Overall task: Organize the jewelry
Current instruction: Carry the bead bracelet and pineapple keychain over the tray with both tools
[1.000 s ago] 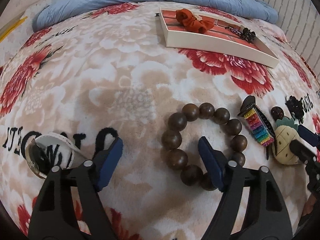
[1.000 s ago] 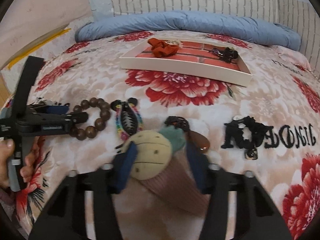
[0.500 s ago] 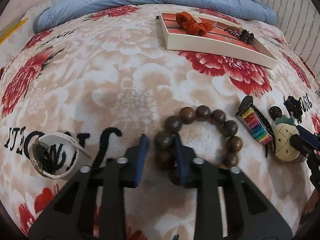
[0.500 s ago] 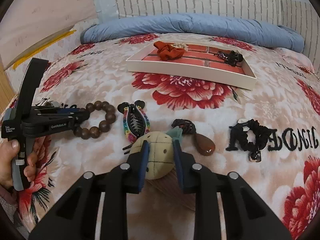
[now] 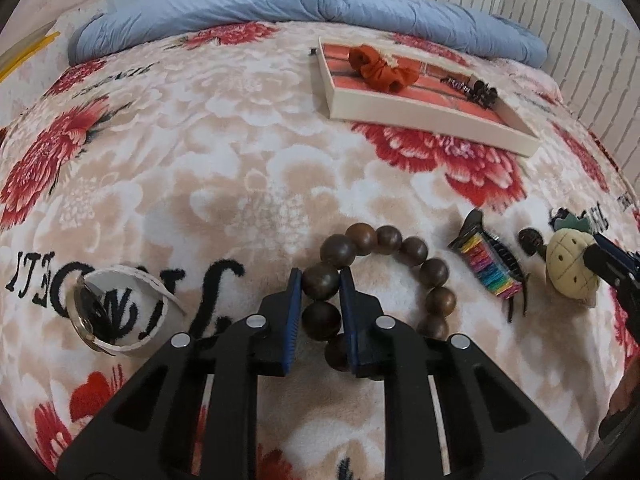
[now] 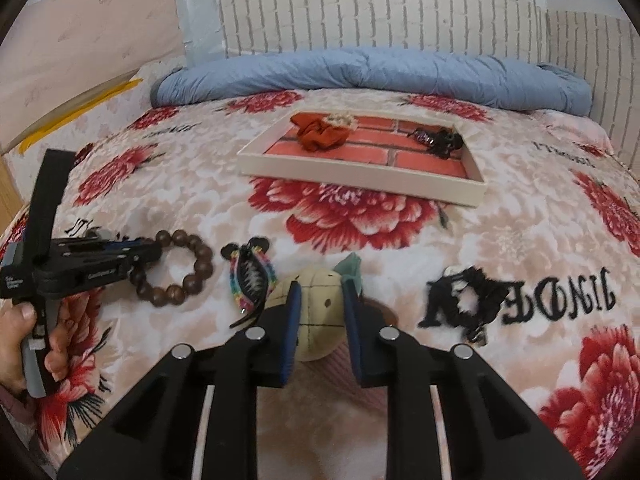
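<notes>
My left gripper (image 5: pixel 320 280) is shut on the brown wooden bead bracelet (image 5: pixel 404 248), its blue pads clamping beads on the bracelet's left side; it also shows in the right wrist view (image 6: pixel 176 268). My right gripper (image 6: pixel 320 296) is shut on the cream pineapple hair clip (image 6: pixel 316 320), seen in the left wrist view (image 5: pixel 570 266) at far right. A white tray (image 6: pixel 360 178) with a brick-pattern floor lies further back, holding a red scrunchie (image 6: pixel 320 134) and a black clip (image 6: pixel 438 142).
A rainbow claw clip (image 6: pixel 252 276) lies between bracelet and pineapple. A dark brown hair tie (image 5: pixel 530 238) sits by the pineapple. A black scrunchie (image 6: pixel 468 300) lies to the right. A white-strap watch (image 5: pixel 116 308) lies left. A blue duvet (image 6: pixel 360 72) runs along the brick-pattern wall.
Both grippers closed: the left on the bead bracelet, the right on the pineapple clip. Both have pulled back or risen a little with their objects.
</notes>
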`<action>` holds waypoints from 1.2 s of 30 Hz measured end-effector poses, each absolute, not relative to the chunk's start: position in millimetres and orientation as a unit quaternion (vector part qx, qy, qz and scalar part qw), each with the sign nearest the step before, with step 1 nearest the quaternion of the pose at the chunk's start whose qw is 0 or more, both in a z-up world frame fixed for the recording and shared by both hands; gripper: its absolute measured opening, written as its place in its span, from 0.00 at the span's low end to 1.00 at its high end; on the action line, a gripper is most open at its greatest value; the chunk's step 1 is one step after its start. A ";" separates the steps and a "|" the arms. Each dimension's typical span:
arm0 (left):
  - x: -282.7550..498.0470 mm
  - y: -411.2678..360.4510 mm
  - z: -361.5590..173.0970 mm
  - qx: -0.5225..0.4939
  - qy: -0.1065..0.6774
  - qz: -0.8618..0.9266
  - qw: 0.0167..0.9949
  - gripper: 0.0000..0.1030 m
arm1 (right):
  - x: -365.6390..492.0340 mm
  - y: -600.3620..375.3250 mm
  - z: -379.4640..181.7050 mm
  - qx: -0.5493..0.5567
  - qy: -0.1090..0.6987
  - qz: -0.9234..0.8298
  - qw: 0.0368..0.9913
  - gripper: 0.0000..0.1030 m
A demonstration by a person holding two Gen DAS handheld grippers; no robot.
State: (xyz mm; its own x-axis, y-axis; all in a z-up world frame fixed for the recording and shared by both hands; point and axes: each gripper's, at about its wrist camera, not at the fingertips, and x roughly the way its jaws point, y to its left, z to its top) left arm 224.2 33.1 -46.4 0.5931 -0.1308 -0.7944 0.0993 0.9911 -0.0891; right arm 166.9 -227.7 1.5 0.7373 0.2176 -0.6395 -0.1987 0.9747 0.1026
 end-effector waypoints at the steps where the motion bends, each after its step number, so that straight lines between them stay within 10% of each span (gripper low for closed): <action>1: 223.8 32.4 -43.4 -0.019 0.443 -0.067 0.894 0.17 | 168.3 -230.1 4.0 0.016 0.343 0.110 0.933 0.21; 36: 345.3 -34.6 56.9 -0.001 0.369 -0.127 0.921 0.17 | 326.2 -284.7 43.7 0.045 0.324 0.059 0.943 0.21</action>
